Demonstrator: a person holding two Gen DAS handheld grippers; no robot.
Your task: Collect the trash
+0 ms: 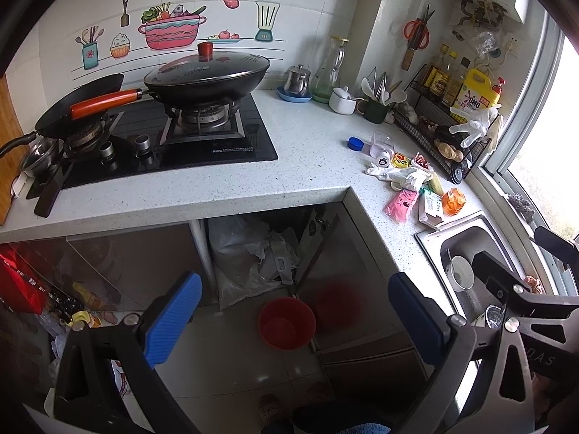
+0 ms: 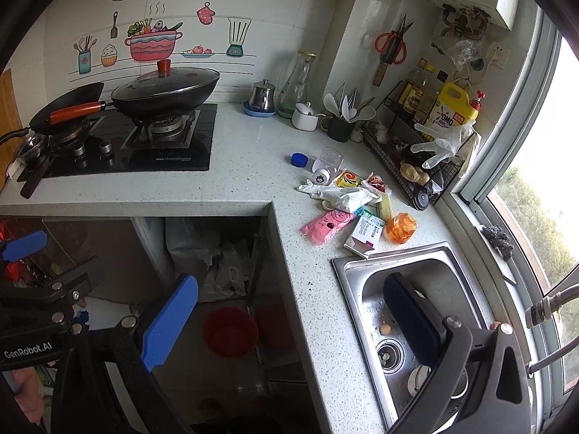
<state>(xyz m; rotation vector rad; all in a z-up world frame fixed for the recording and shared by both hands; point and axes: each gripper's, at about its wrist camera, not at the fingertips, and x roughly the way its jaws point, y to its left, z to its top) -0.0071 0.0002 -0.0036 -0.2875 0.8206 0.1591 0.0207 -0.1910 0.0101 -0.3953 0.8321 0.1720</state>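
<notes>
Nearest to me, the left gripper [image 1: 295,322] hangs over the floor with its blue pads spread wide and nothing between them; the right gripper [image 2: 289,320] is spread just as wide and empty, one finger over the floor, the other over the steel sink [image 2: 353,264]. Below, a red bucket [image 1: 286,322] stands on the tiles in front of the open space under the counter, where a crumpled plastic bag [image 1: 253,253] sits.

Up on the speckled countertop [image 2: 246,181], at about two o'clock from the right gripper, lies the trash — a pink packet [image 2: 327,225], a white and green carton [image 2: 365,233], an orange wrapper [image 2: 400,228], a crumpled white glove [image 2: 340,193], a yellow wrapper [image 2: 346,179], a small clear cup [image 2: 327,164] on its side and a blue bottle cap [image 2: 299,159], all clustered just beyond the sink's far corner.

Farther back, at ten o'clock, a lidded wok [image 2: 164,88] sits on the gas stove [image 2: 144,144] — a frying pan [image 2: 68,108] beside it.
</notes>
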